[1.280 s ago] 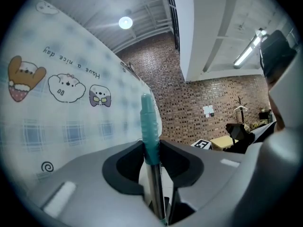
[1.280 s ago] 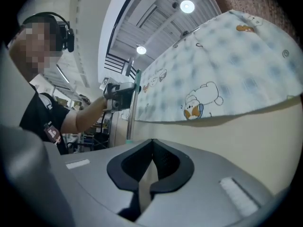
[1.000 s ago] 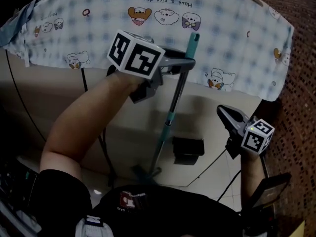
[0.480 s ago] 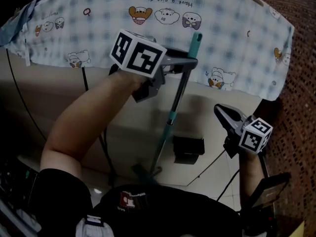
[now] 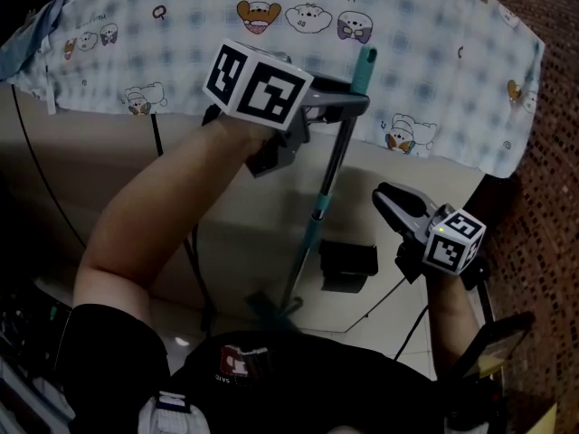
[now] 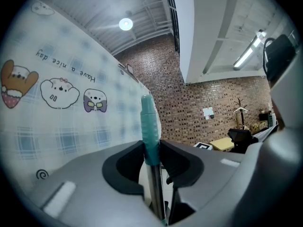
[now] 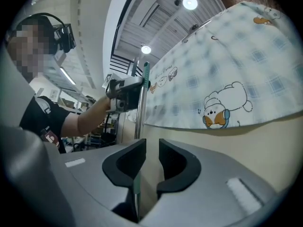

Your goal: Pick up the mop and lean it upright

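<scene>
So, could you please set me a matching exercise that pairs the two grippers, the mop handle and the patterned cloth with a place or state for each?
1. left gripper
2. right gripper
3. mop handle
4. cloth

A. draped across the back, printed with cartoon animals
B. shut on the handle near its teal top
C. jaws apart, nothing held
D. nearly upright, leaning slightly

Pairs: 1-B, 2-C, 3-D, 4-A. The right gripper's jaws have just been opening, with nothing between them.

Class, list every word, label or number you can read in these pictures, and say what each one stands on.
"Have a nice day": printed on the checked cloth.
Print on the black shirt: too small to read.
No other words or numbers can be read.
</scene>
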`<state>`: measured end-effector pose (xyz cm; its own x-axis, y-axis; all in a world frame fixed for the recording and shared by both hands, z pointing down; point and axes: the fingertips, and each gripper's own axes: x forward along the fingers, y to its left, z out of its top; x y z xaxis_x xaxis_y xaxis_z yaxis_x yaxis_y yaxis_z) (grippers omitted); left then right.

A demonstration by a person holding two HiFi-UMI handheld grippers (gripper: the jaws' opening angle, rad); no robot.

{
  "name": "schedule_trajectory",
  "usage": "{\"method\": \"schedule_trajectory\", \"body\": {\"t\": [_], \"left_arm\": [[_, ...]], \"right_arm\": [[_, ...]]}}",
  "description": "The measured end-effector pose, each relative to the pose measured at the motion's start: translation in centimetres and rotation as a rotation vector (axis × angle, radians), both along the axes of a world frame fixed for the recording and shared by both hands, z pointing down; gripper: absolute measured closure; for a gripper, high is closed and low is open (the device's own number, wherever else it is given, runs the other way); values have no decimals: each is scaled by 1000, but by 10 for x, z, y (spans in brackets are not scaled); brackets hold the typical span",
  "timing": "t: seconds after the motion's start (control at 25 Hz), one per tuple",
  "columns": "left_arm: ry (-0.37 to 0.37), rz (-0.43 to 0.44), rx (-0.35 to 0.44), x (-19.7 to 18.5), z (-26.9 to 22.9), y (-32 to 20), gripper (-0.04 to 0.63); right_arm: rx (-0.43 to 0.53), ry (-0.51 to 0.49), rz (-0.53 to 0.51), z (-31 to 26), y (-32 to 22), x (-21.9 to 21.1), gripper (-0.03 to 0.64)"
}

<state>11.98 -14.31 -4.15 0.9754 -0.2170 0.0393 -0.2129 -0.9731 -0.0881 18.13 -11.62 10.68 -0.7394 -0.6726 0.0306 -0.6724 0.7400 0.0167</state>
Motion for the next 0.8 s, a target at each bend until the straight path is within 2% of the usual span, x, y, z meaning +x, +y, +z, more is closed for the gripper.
{"method": "schedule_trajectory", "body": {"t": [0.28,0.48,0.56,0.6,0.64,0.8], "left_arm": [[-8,6,-3,5,3,1,489],[-7,25,-13,10,6,7,489],[-8,31,-15,12,8,10,489],[-10,32,-16,12,8,10,489],[-12,34,-19,13,9,10,491],[-25,46,-34,9,14,13,489]], "right_arm": [[-39,32,-104,37,-11,-44,436],[-60,61,-148,63,-17,-73,400],[-57,74,-149,69,-19,-79,402],[-51,81,-142,72,-20,-81,429],[-44,85,-134,73,-20,-81,488],[-64,51,-146,79,-19,-82,502]]}}
